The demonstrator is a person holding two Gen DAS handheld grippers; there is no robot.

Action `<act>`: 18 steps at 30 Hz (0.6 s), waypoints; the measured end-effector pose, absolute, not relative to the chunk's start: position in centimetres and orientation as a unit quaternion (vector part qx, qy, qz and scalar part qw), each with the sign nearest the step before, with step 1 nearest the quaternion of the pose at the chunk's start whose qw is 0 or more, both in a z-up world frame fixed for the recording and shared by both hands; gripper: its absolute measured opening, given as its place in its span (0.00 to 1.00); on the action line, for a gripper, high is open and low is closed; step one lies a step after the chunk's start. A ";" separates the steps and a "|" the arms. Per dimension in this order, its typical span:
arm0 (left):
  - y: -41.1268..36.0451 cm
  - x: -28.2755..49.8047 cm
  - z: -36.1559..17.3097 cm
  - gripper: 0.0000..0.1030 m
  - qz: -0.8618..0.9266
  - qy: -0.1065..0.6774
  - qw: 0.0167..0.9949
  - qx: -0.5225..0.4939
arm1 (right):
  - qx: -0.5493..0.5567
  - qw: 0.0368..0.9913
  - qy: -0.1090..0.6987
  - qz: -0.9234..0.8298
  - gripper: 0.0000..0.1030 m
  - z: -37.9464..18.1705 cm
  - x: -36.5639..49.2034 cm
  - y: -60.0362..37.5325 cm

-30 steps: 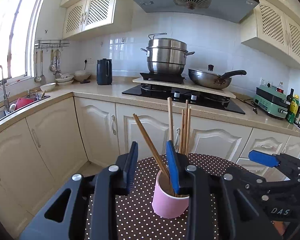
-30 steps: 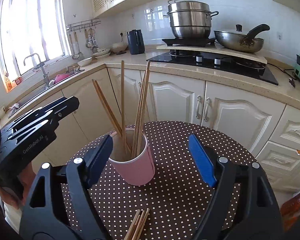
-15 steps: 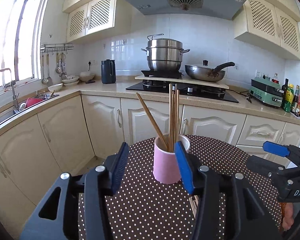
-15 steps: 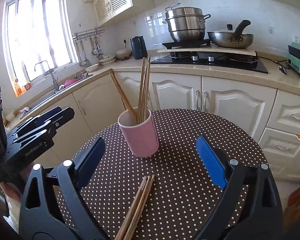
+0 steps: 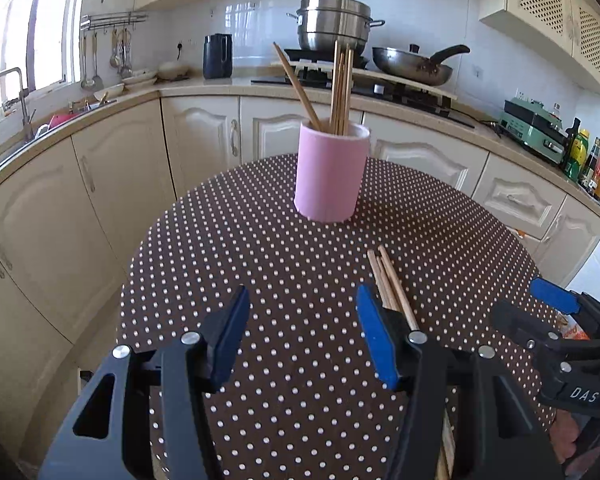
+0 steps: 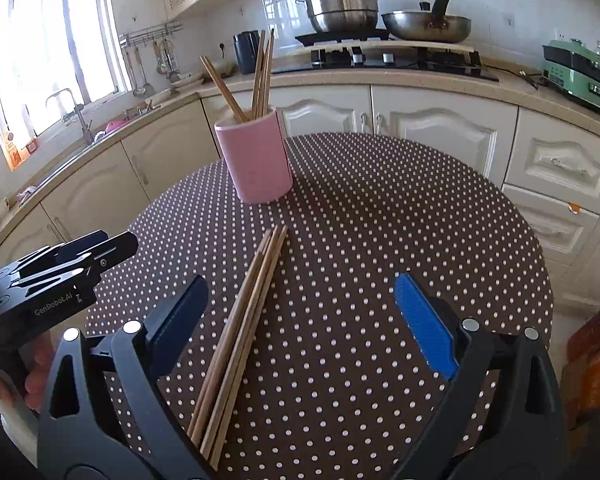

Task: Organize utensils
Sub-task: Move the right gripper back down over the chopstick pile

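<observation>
A pink cup (image 5: 328, 176) (image 6: 260, 164) stands on the far side of the round polka-dot table (image 5: 240, 248) (image 6: 400, 208). Several wooden chopsticks (image 5: 340, 88) (image 6: 262, 76) stand in it. A loose bundle of chopsticks (image 6: 248, 312) (image 5: 390, 280) lies flat on the cloth nearer me. My left gripper (image 5: 302, 308) hovers low over the cloth just left of the bundle, jaws opening, nothing between them. My right gripper (image 6: 300, 292) is open wide, and the bundle runs between its fingers near the left one, untouched.
Cream cabinets and a counter wrap around behind the table. On the counter are a stove with stacked steel pots (image 5: 334, 20) and a pan (image 5: 412, 66), a dark kettle (image 5: 217, 56) and a sink (image 6: 80, 120) under the window. An orange packet (image 6: 592, 360) sits at the table's right edge.
Both grippers have drawn back from the cup and dropped toward the cloth. Their jaws have widened. The loose bundle of chopsticks has come into view under them.
</observation>
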State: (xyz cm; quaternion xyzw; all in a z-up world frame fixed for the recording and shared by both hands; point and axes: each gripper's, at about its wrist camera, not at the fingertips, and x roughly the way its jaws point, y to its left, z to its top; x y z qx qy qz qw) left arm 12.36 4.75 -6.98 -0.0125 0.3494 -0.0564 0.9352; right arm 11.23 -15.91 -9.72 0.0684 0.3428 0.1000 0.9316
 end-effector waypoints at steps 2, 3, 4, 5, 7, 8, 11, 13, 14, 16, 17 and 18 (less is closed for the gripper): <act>4.7 11.9 -8.1 0.54 -0.059 0.362 0.930 -0.009 | 0.073 0.924 0.364 0.094 0.90 -11.1 11.2 -15.8; 4.7 11.7 -8.7 0.54 -0.061 0.370 0.927 -0.009 | 0.072 0.920 0.375 0.090 0.90 -11.7 11.3 -15.6; 4.7 11.5 -9.3 0.54 -0.063 0.377 0.924 -0.011 | 0.068 0.917 0.385 0.082 0.89 -12.3 11.5 -15.4; 4.7 11.4 -9.5 0.54 -0.064 0.382 0.922 -0.012 | 0.063 0.915 0.392 0.075 0.87 -12.7 11.5 -15.2; 4.8 11.1 -10.1 0.54 -0.068 0.391 0.918 -0.016 | 0.052 0.909 0.409 0.064 0.86 -13.4 12.0 -14.9; 4.9 10.9 -10.3 0.54 -0.072 0.393 0.916 -0.018 | 0.049 0.905 0.419 0.061 0.85 -13.8 12.4 -14.7; 5.0 10.7 -10.5 0.54 -0.082 0.394 0.915 -0.020 | 0.047 0.896 0.436 0.066 0.85 -14.5 13.1 -14.0; 5.1 10.5 -10.6 0.54 -0.088 0.391 0.916 -0.018 | 0.029 0.896 0.440 0.060 0.85 -14.7 13.4 -13.3; 5.1 10.6 -10.6 0.54 -0.090 0.390 0.916 -0.017 | 0.025 0.895 0.441 0.057 0.85 -14.7 13.6 -13.1; 5.4 10.8 -10.7 0.54 -0.090 0.389 0.917 -0.017 | 0.018 0.895 0.443 0.058 0.85 -14.7 13.8 -12.5; 5.5 11.0 -10.7 0.54 -0.090 0.391 0.916 -0.019 | 0.016 0.894 0.445 0.059 0.85 -14.6 14.1 -12.2; 5.6 11.1 -10.7 0.54 -0.091 0.392 0.915 -0.020 | 0.015 0.893 0.447 0.059 0.85 -14.5 14.9 -12.1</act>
